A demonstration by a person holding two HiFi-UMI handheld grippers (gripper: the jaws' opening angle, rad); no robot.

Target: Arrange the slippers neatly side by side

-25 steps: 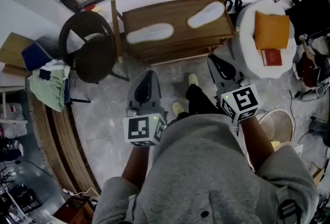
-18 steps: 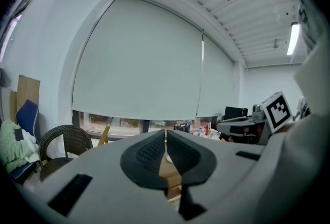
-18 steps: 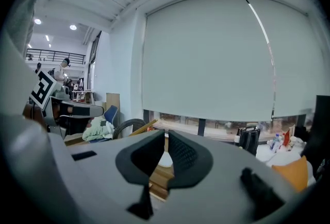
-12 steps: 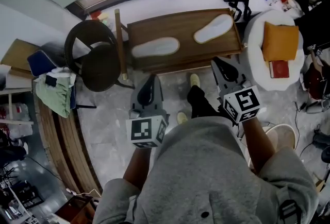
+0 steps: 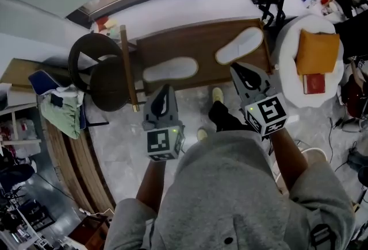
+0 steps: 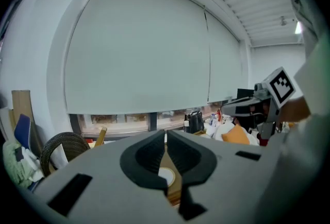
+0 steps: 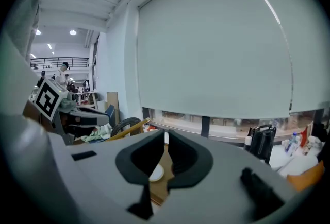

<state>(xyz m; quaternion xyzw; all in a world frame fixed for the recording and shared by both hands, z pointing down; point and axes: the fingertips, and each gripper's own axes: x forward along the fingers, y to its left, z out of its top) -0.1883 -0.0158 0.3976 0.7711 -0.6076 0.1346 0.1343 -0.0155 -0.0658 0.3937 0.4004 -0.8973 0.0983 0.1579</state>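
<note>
A person in a grey top is standing at a low wooden table [image 5: 190,42], holding a gripper in each hand. Two white slippers are lying on the tabletop, well apart and not lined up with each other.

The left slipper [image 5: 170,69] is lying almost along the table's length, near the front edge. The left gripper [image 5: 165,89] is pointing toward it from the floor side, with its tip just short of the slipper and not touching it. In the left gripper view, the left gripper [image 6: 165,138] is clenched. Its dark jaws are meeting at the tips with nothing between them. A sliver of the left slipper [image 6: 166,174] and brown wood is showing through the narrow slit lower down.

The right slipper [image 5: 240,46] is lying at a slant, toe toward the table's far right corner. The right gripper [image 5: 237,68] is pointing at its heel end, hovering near the table's front edge and apart from the slipper. In the right gripper view, the right gripper [image 7: 166,136] is also clenched and empty. A pale patch of slipper [image 7: 154,172], which one I cannot tell, is peeking through the slit on the wood.

A dark round chair [image 5: 106,73] is standing left of the table. An orange cushion [image 5: 317,50] is resting on a white seat to the right.
</note>
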